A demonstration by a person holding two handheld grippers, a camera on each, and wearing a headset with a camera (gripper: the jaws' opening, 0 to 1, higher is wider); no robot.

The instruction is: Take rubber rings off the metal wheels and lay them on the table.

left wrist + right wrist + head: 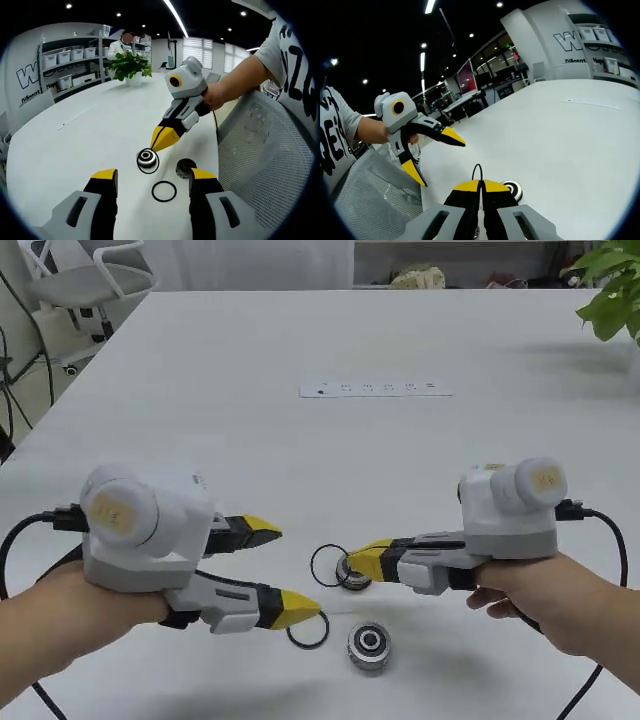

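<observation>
The right gripper (362, 562) reaches in from the right of the head view with its yellow-tipped jaws pressed together, pinching the edge of a thin black rubber ring (327, 565). In the right gripper view that ring rises as a fine loop from between the tips. The ring hangs just left of a metal wheel (353, 576), which stands low in the centre of the head view, right at the gripper's tips. In the left gripper view the ring sags around the lower side of this wheel; whether it is fully free I cannot tell.

The left gripper (278, 570) sits at lower left of the head view, its jaws spread wide apart and holding nothing. Just beside its lower tip a second rubber ring (307, 630) lies flat on the desk (300, 460). To the right of that ring, near the bottom edge, a second metal wheel (369, 645) rests apart from both grippers.

Further up the white desk, at centre, lies a white socket strip (375, 390). A leafy plant (610, 290) shows at the upper right corner and an office chair (90, 280) at the upper left.
</observation>
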